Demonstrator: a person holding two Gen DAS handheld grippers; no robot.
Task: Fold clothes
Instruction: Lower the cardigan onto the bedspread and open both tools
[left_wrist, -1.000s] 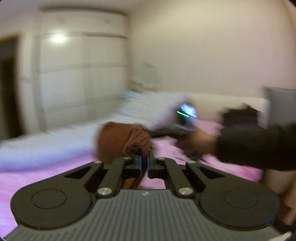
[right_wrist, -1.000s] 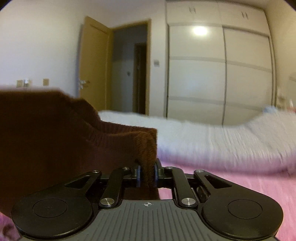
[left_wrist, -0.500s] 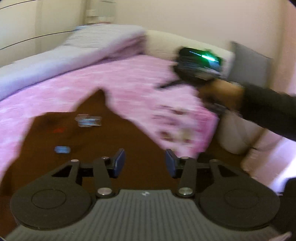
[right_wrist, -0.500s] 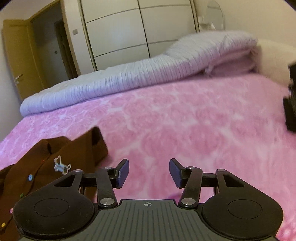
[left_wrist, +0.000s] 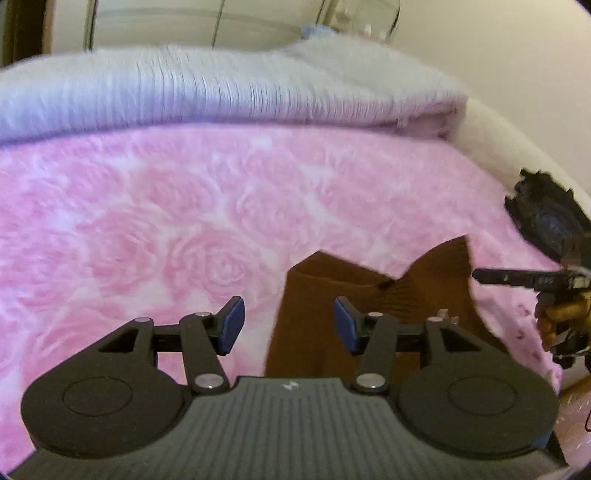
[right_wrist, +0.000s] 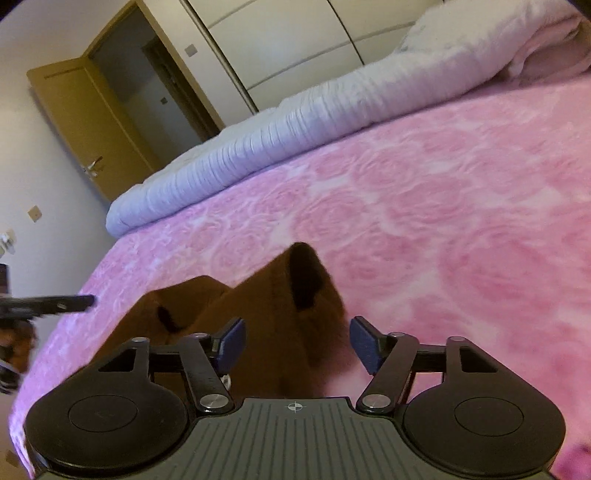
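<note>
While both tongs open with nothing pinched | left gripper (left_wrist: 287, 328) and right gripper (right_wrist: 295, 345) hover wide above sweater (right_wrist: 273, 314) | it lies rumpled on pink bedspread (right_wrist: 443, 221), likely laid down for folding

Pink rose-patterned bedspread (left_wrist: 184, 229), rolled lavender quilt (right_wrist: 295, 122), open wooden door (right_wrist: 92, 122).
</note>
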